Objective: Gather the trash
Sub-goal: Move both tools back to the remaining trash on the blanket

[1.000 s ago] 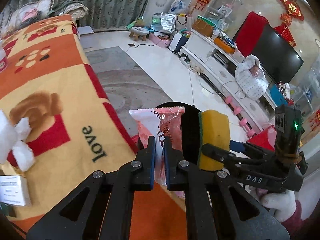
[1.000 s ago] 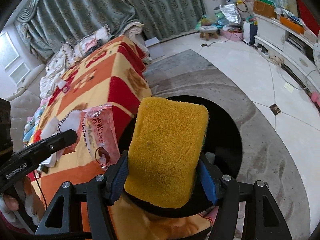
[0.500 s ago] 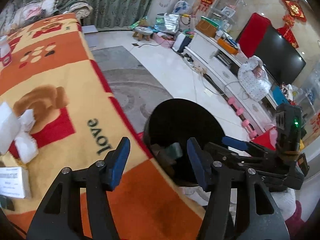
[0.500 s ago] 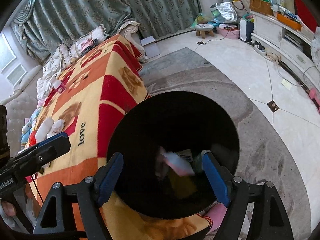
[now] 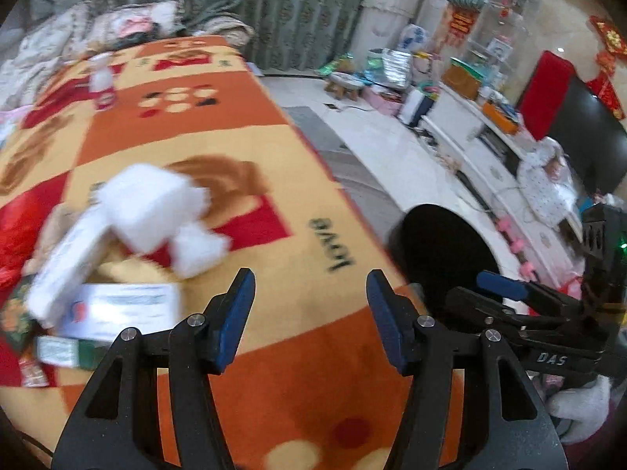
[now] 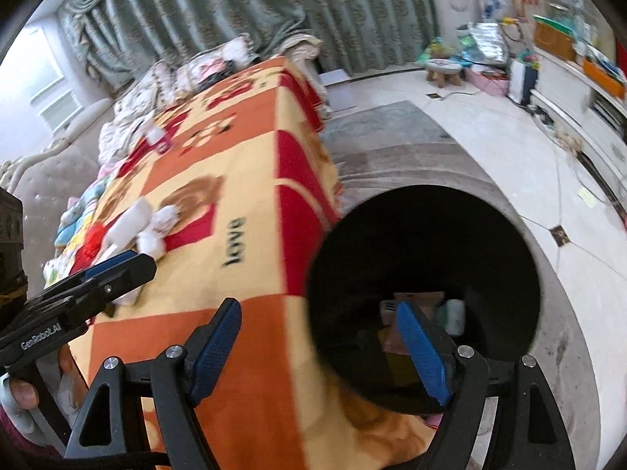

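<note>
My left gripper (image 5: 309,290) is open and empty over the orange and yellow blanket (image 5: 235,149). Left of it lie white crumpled tissues (image 5: 156,203), a white paper box (image 5: 121,309) and a small green packet (image 5: 66,350). A black trash bin (image 5: 446,246) stands at the blanket's right edge. My right gripper (image 6: 317,325) is open and empty, straddling the blanket's edge and the bin (image 6: 423,243). Inside the bin lie dropped wrappers and scraps (image 6: 423,309). The tissues (image 6: 145,227) also show in the right wrist view, beyond the left gripper's fingers (image 6: 113,266).
A small bottle (image 5: 100,86) stands far back on the blanket. Pillows and bedding (image 6: 188,74) pile up at its far end by green curtains. A grey rug (image 6: 392,149) and tiled floor lie right of the bin, with a low cabinet (image 5: 470,125) and television (image 5: 588,133) beyond.
Both grippers opened and dropped the pink wrapper and the yellow sponge into the bin. Both have since swung left, the left one toward the tissues and box on the blanket.
</note>
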Action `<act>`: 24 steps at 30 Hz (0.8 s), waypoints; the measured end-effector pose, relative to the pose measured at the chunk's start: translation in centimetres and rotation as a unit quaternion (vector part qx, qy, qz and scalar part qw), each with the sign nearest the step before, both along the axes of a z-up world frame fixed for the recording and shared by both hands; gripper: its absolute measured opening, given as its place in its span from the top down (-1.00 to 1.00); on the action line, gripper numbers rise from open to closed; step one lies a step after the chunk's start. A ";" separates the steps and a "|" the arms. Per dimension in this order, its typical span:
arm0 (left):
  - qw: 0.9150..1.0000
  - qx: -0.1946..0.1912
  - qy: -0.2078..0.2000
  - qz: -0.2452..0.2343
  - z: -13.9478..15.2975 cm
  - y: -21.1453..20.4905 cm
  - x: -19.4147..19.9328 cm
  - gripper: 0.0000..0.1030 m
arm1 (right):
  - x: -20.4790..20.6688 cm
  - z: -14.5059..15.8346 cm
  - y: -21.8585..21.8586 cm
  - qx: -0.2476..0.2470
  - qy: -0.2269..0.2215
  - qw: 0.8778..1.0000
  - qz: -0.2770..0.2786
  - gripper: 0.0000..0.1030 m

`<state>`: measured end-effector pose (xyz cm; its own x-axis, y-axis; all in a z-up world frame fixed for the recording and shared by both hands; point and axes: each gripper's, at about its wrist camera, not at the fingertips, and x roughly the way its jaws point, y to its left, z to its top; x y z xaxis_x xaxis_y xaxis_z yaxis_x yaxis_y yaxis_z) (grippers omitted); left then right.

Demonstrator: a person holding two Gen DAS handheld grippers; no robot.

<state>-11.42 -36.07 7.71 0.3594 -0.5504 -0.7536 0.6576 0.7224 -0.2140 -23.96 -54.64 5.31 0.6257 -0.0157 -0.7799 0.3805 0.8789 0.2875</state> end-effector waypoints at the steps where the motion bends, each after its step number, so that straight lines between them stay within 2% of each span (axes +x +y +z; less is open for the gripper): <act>1: 1.000 0.003 -0.005 0.007 0.0 1.0 0.2 -0.12 | 0.4 0.0 0.7 0.001 -0.001 1.000 0.007 -0.54; 11: 0.996 0.044 -0.040 0.071 -0.1 11.1 2.5 -0.12 | 4.9 -0.9 8.5 0.020 0.003 0.995 0.100 -0.54; 18: 0.990 0.059 -0.028 0.126 -1.5 16.9 5.1 -0.12 | 7.3 -1.4 12.8 0.030 0.007 0.989 0.144 -0.54; 24: 0.980 0.084 -0.022 0.182 -3.1 19.4 8.2 -0.12 | 8.5 -1.4 15.0 0.030 0.012 0.986 0.166 -0.54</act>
